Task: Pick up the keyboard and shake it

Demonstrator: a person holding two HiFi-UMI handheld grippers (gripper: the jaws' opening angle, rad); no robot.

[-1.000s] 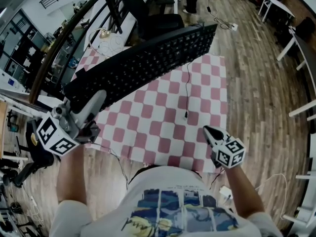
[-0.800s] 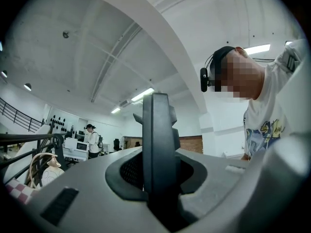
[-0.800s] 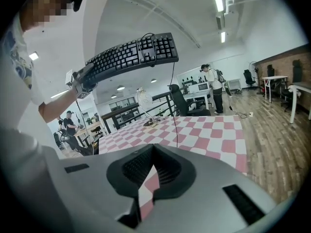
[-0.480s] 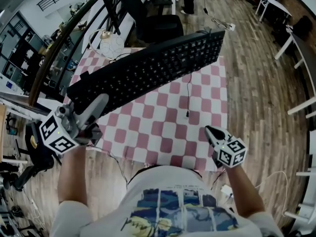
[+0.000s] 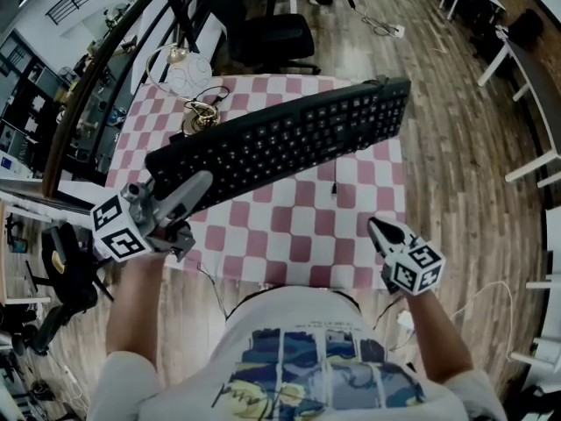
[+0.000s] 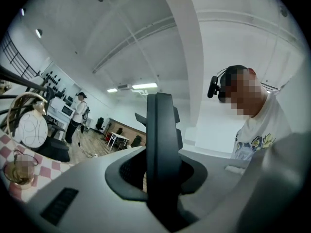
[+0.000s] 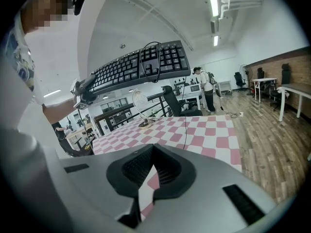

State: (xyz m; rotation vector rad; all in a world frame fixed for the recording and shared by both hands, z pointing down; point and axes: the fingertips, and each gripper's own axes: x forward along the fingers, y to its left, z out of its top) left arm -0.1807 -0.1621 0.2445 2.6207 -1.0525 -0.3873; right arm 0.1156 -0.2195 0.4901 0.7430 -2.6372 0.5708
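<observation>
Left gripper [image 5: 200,185] at lower left, marker cube toward the person, jaws clamped on the near-left end of the black keyboard [image 5: 289,137]. In the left gripper view the keyboard's edge stands upright between the two pads, both pressing on it. The keyboard is in the air above the table, clear of the pink-and-white checked cloth [image 5: 289,235]. It runs slantwise from the left gripper up to the right, keyed face turned toward the person, right end unsupported. Beyond its left end, on the cloth's far left corner, sit a small gold-coloured object [image 5: 200,112] and a white rounded wire-frame thing [image 5: 188,70]. Thin black cable [image 5: 334,178] hangs from the keyboard's right half down toward the cloth; cannot tell whether its end touches. Right gripper [image 5: 379,229] at lower right, over the cloth's near right corner, well apart from the keyboard. Its jaws are pressed together, nothing between them.
</observation>
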